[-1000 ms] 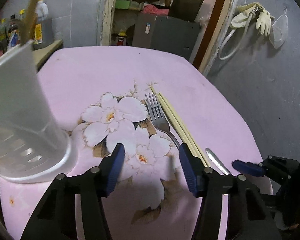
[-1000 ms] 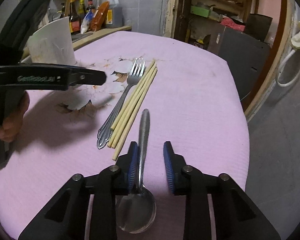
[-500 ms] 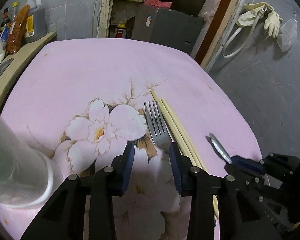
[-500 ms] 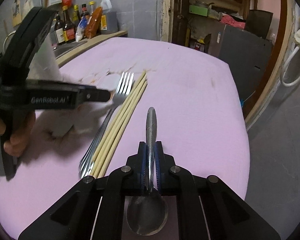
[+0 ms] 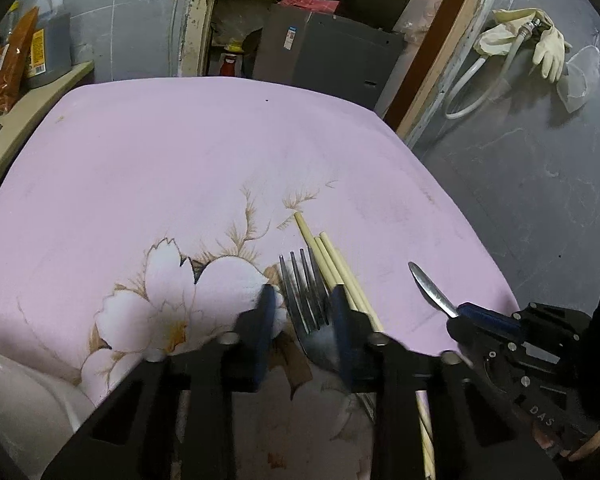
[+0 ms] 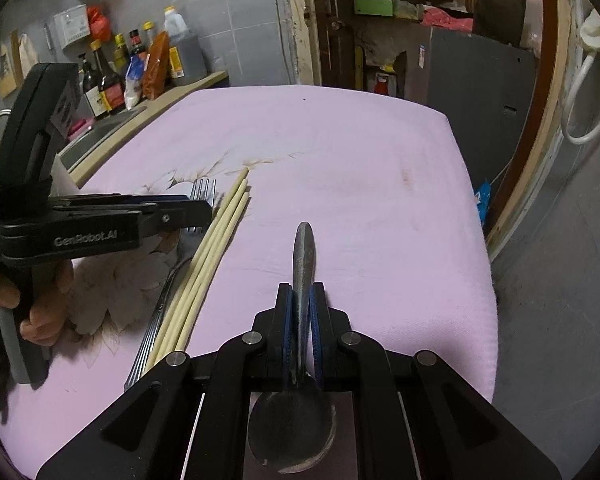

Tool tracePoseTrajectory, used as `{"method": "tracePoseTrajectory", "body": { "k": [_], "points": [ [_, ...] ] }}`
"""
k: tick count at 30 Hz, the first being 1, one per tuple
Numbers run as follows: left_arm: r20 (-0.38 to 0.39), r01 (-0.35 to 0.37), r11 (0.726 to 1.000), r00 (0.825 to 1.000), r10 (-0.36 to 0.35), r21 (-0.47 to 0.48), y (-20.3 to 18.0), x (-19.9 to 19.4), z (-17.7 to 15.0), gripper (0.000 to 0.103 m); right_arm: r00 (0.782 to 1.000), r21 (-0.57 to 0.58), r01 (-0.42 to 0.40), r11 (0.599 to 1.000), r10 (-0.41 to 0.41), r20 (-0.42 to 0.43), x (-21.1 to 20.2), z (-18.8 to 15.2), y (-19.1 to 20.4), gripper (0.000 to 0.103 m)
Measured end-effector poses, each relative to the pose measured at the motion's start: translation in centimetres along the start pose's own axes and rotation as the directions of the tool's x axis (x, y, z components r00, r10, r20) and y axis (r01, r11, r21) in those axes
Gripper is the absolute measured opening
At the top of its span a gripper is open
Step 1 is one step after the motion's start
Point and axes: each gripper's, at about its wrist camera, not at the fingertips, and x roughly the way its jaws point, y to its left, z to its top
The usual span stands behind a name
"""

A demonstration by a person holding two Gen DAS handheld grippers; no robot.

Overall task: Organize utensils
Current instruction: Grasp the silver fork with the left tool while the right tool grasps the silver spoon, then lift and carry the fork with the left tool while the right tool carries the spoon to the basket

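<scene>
Right gripper (image 6: 300, 322), lower centre of the right wrist view: jaws clamped on the spoon (image 6: 304, 256) at its neck; bowl back under the gripper body, handle pointing up-frame over the pink cloth (image 6: 340, 152).

Left gripper (image 5: 302, 328), bottom centre of the left wrist view: jaws have just been closing and stand narrow about the head of the fork (image 5: 306, 300); the right pad seems to meet the fork's edge, the left pad shows a sliver of gap, so no firm pinch yet as far as I can tell; motion blur on the pads.

Fork lies on the cloth beside the floral print, tines up-frame; chopsticks (image 5: 332, 264) touch its right side, running parallel.

White cup (image 5: 16, 408) at the lower left edge of the left wrist view, likely the holder for the utensils.

Step in hand, by my reading: spoon secured, fork being grasped.

Next move calls for finishing the squeeze on the fork without catching the chopsticks, then lifting it clear and carrying each piece toward the cup; risk is the fork head slipping, being flat and thin.
</scene>
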Motion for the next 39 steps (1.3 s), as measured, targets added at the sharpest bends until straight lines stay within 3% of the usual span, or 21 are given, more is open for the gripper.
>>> {"method": "tracePoseTrajectory", "body": {
  "k": [10, 16, 20, 23, 26, 32, 35, 39],
  "points": [
    [0.015, 0.040, 0.999, 0.999, -0.040, -0.006, -0.3, -0.6, 0.2, 0.004, 0.998, -0.008, -0.012, 1.000, 0.012, -0.055, 1.3, 1.4, -0.3, 0.008],
    [0.035, 0.013, 1.000, 0.999, -0.014, 0.018, -1.3, -1.3, -0.3, 0.001, 0.994, -0.042, -0.011, 0.999, 0.007, -0.105, 2.5, 2.7, -0.4, 0.015],
    [0.082, -0.009, 0.999, 0.997, 0.006, 0.039, -2.0, -2.6, -1.1, 0.001, 0.992, -0.052, -0.007, 0.999, 0.001, -0.129, 3.3, 3.4, -0.2, 0.017],
    [0.151, -0.042, 0.997, 0.988, 0.032, 0.061, -2.8, -4.3, -1.9, 0.000, 0.992, -0.069, 0.021, 0.997, -0.029, -0.120, 3.2, 3.4, 0.2, 0.010],
    [0.234, -0.078, 0.993, 0.971, 0.055, 0.087, -3.6, -6.2, -3.0, 0.000, 0.998, -0.046, 0.011, 0.999, -0.014, -0.063, 2.2, 2.5, 0.6, 0.009],
    [0.400, -0.176, 0.975, 0.910, 0.109, 0.133, -5.1, -9.9, -5.3, 0.000, 0.987, -0.018, -0.018, 1.000, 0.020, 0.160, -2.2, 0.5, 2.7, 0.009],
    [0.464, -0.208, 0.970, 0.876, 0.129, 0.123, -5.5, -11.5, -6.3, 0.000, 0.959, -0.039, 0.007, 0.999, 0.005, 0.283, -4.6, -0.4, 4.4, 0.009],
    [0.538, -0.230, 0.970, 0.829, 0.150, 0.084, -5.2, -13.4, -7.3, 0.000, 0.895, -0.043, 0.014, 0.999, 0.007, 0.447, -7.1, -0.6, 6.2, 0.009]
  ]
}}
